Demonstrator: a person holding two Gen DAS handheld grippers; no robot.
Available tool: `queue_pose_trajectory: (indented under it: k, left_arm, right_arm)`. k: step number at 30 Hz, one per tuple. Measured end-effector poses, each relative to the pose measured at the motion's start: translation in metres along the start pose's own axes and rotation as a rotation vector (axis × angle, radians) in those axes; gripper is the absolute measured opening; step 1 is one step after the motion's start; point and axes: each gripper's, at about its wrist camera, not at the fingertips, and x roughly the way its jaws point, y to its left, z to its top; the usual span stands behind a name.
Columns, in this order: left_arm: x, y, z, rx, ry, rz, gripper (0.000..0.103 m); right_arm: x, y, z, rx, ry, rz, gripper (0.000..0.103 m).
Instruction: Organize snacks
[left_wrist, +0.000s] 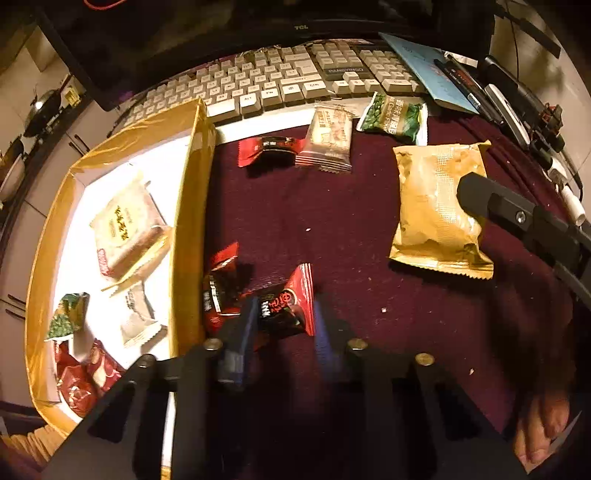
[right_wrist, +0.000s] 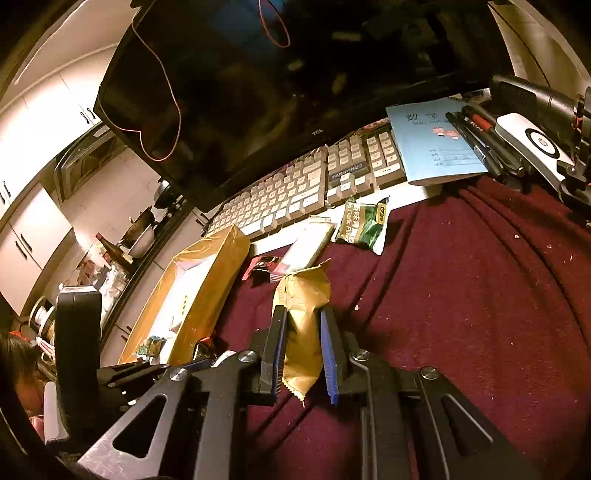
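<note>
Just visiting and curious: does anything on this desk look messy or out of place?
Yes. Pale crumbs dot the maroon cloth. Several snacks lie loose outside the yellow box, and the green packet and clear-wrapped biscuit sit against the keyboard.

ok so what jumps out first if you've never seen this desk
The gold snack packet, pinched between the right gripper's blue-padded fingers over the maroon cloth. Next, the left gripper closed on a red candy packet beside the yellow-rimmed box, which already holds several snacks.
</note>
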Motion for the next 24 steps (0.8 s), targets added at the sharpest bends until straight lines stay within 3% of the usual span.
queue_pose_trajectory:
  k: [3, 7, 9, 13, 17, 24]
  left_arm:
    - [-0.007, 0.008, -0.002, -0.033, -0.025, -0.042, 0.021]
    - [-0.028, 0.013, -0.005, -0.069, -0.088, -0.157, 0.02]
    - [-0.045, 0.018, -0.009, -0.095, -0.128, -0.249, 0.02]
    - [-0.076, 0.038, -0.023, -0.156, -0.181, -0.334, 0.02]
    - [-0.103, 0.073, -0.042, -0.222, -0.246, -0.252, 0.02]
    - [-0.105, 0.151, -0.059, -0.384, -0.236, -0.177, 0.02]
  right_arm:
    - [0.0, -0.001, 0.0, 0.0, 0.004, 0.002, 0.018]
    - [0.001, 0.001, 0.0, -0.007, 0.007, 0.001, 0.018]
    - [0.001, 0.002, -0.001, -0.014, 0.009, 0.004, 0.018]
    - [-0.001, 0.006, -0.002, -0.035, 0.014, 0.026, 0.018]
    - [-0.002, 0.011, -0.004, -0.067, 0.017, 0.038, 0.018]
    - [-0.003, 0.045, -0.003, -0.12, 0.056, 0.135, 0.018]
